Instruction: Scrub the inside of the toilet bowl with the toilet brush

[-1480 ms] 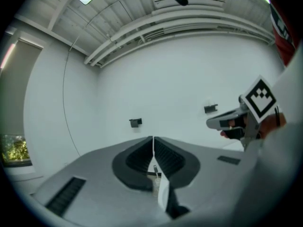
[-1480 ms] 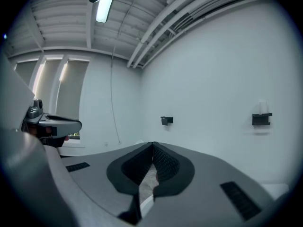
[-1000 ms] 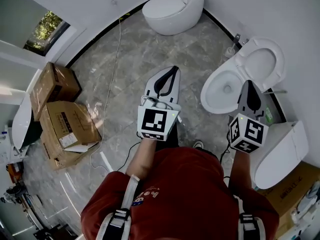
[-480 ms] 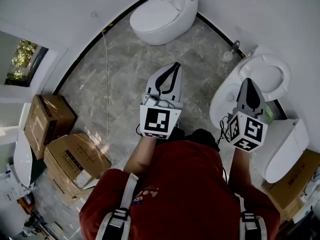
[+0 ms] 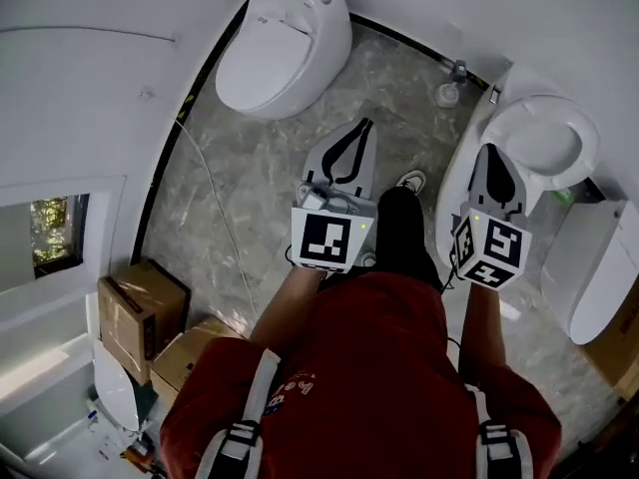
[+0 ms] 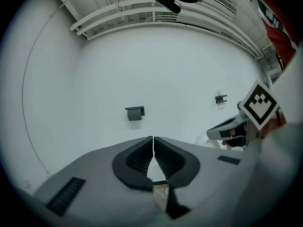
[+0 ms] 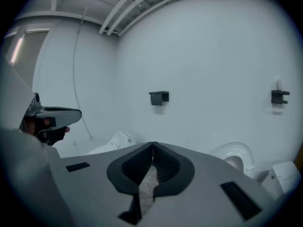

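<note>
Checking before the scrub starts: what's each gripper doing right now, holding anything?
Left gripper: closed, fingers together, holding nothing.
Right gripper: closed, fingers together, holding nothing.

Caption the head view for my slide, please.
Shut, empty left gripper and right gripper hover near the open toilet; toilet brush untouched.

**Materials and finishes, toilet room**

Floor (image 5: 270, 158): grey veined stone-look tile, polished, with a faint sheen. Closed toilet (image 5: 280, 43) and open toilet (image 5: 584, 128): smooth white ceramic, glossy. Wall (image 6: 142, 70): plain white, smooth, matt. Cardboard boxes (image 5: 140, 317): brown, matt. Left hand-held gripper (image 6: 153, 138) and right hand-held gripper (image 7: 153, 143): matt grey plastic shells; pads (image 6: 137, 157) black, ribbed, dull. Marker cubes (image 5: 327, 239): matt black-and-white print. Person's top (image 5: 369, 367): red cloth, soft, without shine.
</note>
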A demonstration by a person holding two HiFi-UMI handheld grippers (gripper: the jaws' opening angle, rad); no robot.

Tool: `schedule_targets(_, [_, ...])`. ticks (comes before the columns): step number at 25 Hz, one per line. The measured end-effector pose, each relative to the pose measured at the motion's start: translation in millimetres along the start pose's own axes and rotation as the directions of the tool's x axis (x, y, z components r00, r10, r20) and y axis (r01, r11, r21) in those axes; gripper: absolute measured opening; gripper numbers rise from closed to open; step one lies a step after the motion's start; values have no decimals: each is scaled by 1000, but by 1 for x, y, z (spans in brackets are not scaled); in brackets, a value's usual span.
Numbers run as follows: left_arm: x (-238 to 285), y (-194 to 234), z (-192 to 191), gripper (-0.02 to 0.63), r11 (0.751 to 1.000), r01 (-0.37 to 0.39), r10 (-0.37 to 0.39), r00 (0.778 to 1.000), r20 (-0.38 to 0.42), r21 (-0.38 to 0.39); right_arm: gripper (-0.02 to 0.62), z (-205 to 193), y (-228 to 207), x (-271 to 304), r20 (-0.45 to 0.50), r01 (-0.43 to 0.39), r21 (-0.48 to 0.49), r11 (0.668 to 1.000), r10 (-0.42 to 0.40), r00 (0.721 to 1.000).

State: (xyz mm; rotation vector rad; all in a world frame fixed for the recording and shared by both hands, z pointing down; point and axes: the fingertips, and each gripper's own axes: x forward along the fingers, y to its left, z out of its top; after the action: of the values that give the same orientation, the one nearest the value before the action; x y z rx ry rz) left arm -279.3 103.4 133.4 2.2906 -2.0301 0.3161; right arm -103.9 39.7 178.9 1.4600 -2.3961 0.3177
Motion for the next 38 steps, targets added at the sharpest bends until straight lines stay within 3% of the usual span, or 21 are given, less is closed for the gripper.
schedule_targets(5, [139,11,-33,-5,996,84,-84,995,-53,-2,0,-17,-42,123,-73,33,37,999,-30,997])
schedule_targets(10, [246,18,-87,-5,983,176,-183,973,-140,-60,0,-50,-76,218,-175,72,47,996,-63,983])
schedule_targets(15, [343,33,-175,-5,970,227,-241,953,-185,-91,14,-132,-90,323,-309,95,45,994,-77,948])
schedule_targets(20, [407,27,-273,-5,937,338,-349,905,-245,-87,94,-226,-111,405,-440,153,57,987,-113,891])
schedule_targets(22, [428,27,-301,-5,926,360,-377,889,-260,-110,161,-265,-128,444,-491,193,70,979,-134,861])
schedule_targets(25, [454,28,-333,-5,912,393,-409,870,-275,-115,232,-328,-149,497,-613,223,108,969,-112,782])
schedule_targets(27, [466,27,-346,-5,902,416,-431,859,-277,-112,239,-361,-162,517,-678,244,135,960,-90,730])
schedule_targets(32, [484,27,-361,-5,867,489,-496,830,-255,-97,239,-404,-177,545,-759,227,130,965,-50,649])
schedule_targets(36, [496,22,-363,-5,856,512,-514,833,-206,-68,239,-434,-181,561,-828,156,56,986,-41,559])
schedule_targets(38, [498,23,-364,-5,855,511,-517,832,-199,-85,238,-449,-184,563,-862,163,62,985,-30,506])
